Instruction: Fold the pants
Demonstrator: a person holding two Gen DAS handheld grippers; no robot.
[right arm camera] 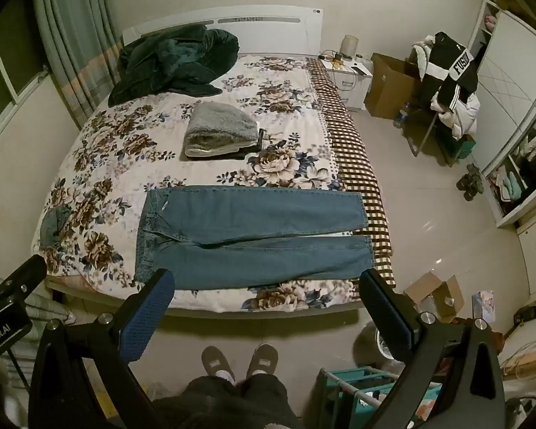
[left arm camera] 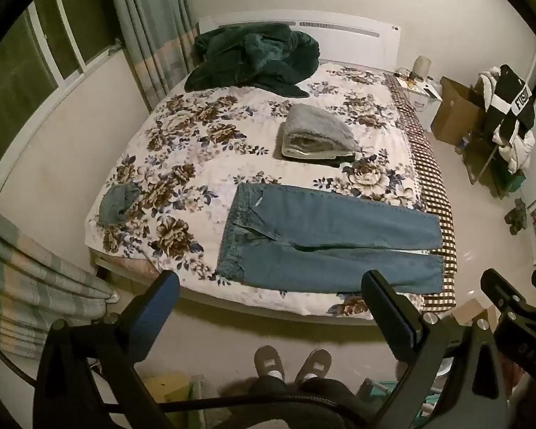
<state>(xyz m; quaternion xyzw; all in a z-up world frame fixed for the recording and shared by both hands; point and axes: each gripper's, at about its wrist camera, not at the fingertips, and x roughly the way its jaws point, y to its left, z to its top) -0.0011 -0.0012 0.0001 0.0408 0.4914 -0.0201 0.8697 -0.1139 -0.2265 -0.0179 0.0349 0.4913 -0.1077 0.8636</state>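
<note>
Blue jeans (left arm camera: 325, 239) lie flat across the near end of the floral bed (left arm camera: 203, 136), waistband to the left, both legs pointing right to the checked edge. They also show in the right wrist view (right arm camera: 253, 236). My left gripper (left arm camera: 268, 296) is open and empty, held high above the floor in front of the bed's near edge. My right gripper (right arm camera: 268, 296) is open and empty too, at about the same height and distance. It also shows at the right edge of the left wrist view (left arm camera: 511, 286).
A folded grey fleece stack (right arm camera: 221, 136) sits mid-bed, a dark green blanket (right arm camera: 175, 60) at the headboard, a small grey-blue cloth (right arm camera: 53, 225) at the left edge. Curtains (left arm camera: 35, 268) hang left. A chair with clothes (right arm camera: 450, 100), cardboard boxes (right arm camera: 436, 296) and a teal rack (right arm camera: 357, 389) stand right.
</note>
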